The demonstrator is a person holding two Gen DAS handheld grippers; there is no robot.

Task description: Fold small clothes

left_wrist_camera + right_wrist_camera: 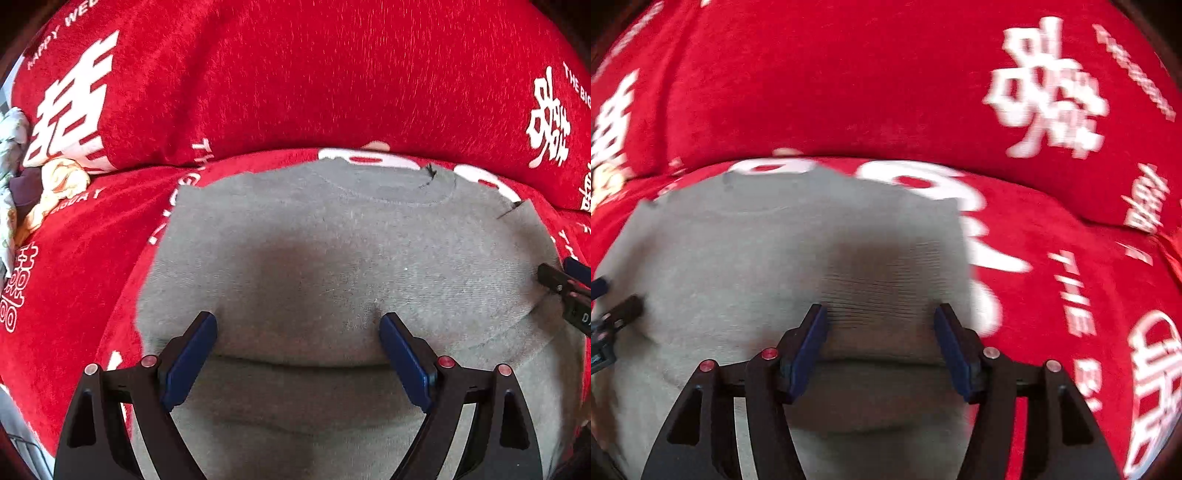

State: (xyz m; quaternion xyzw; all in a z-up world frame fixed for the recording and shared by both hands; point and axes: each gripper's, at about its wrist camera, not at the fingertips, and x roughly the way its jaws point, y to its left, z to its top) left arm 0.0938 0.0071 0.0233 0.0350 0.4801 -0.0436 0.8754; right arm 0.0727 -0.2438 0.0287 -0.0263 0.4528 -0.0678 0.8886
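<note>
Grey sweater (332, 251) lies flat on the red blanket (295, 74), collar far. My left gripper (297, 354) and right gripper (881, 347) hover spread wide, holding nothing, above its near fold; next, I judge, I pinch that edge.

The red cover (295, 92) carries white print: large double-happiness characters, "THE BIG" at its upper right, and partly cut-off letters reading "APPY WE" at its upper left. Other white lettering on it, beside the grey garment (332, 266), is unreadable.
</note>
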